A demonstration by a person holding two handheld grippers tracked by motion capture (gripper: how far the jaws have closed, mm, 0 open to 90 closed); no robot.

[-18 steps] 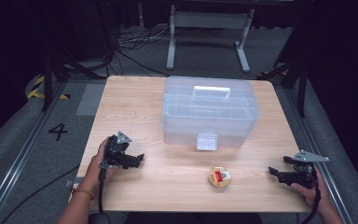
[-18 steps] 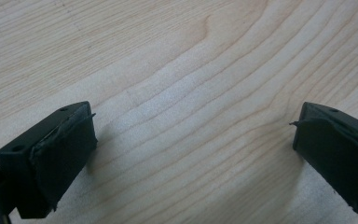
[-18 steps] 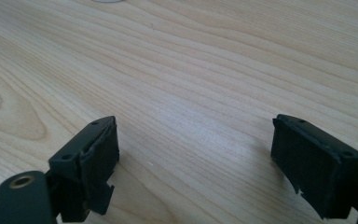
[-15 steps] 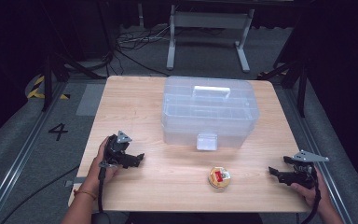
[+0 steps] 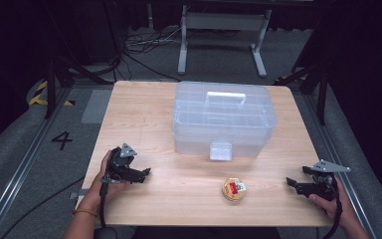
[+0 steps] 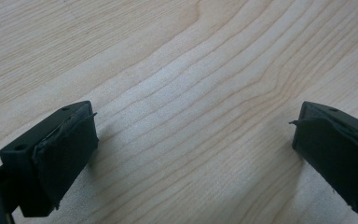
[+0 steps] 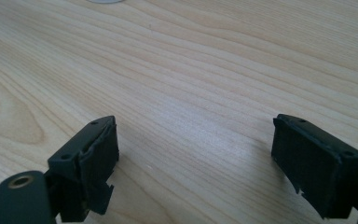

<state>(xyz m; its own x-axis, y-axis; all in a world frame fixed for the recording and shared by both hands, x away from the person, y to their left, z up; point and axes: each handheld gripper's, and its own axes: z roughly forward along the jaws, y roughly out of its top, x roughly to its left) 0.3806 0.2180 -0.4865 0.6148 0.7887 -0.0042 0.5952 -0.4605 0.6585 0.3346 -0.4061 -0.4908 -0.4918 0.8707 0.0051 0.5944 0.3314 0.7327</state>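
1. On the wooden table [image 5: 144, 107], both hands rest near the front edge, one at each side — nothing gripped.
2. Left gripper [image 5: 142, 174]: jaws spread wide over bare wood, same in the left gripper view [image 6: 191, 154]; holds nothing.
3. Right gripper [image 5: 292, 183]: jaws also wide apart, pointing inward toward the middle; the right gripper view [image 7: 196, 163] has just wood grain between them.
4. Small round tin [image 5: 234, 189] with a red label sits near the front edge, between the two grippers, nearer the right one but apart from both.
5. Clear plastic toolbox [image 5: 224, 119] stands mid-table behind the tin, lid down, white handle on top, front latch [image 5: 221, 151] seemingly fastened.
6. Progress, my read: barely begun — tin untouched, box not yet opened; likely left is unlatching the box, lifting the tin and putting it in.
7. Room: open wood on both sides of the tin, clear run for either gripper. Tin is close to the front edge, so a shove could tip it off; the box front blocks the far side.
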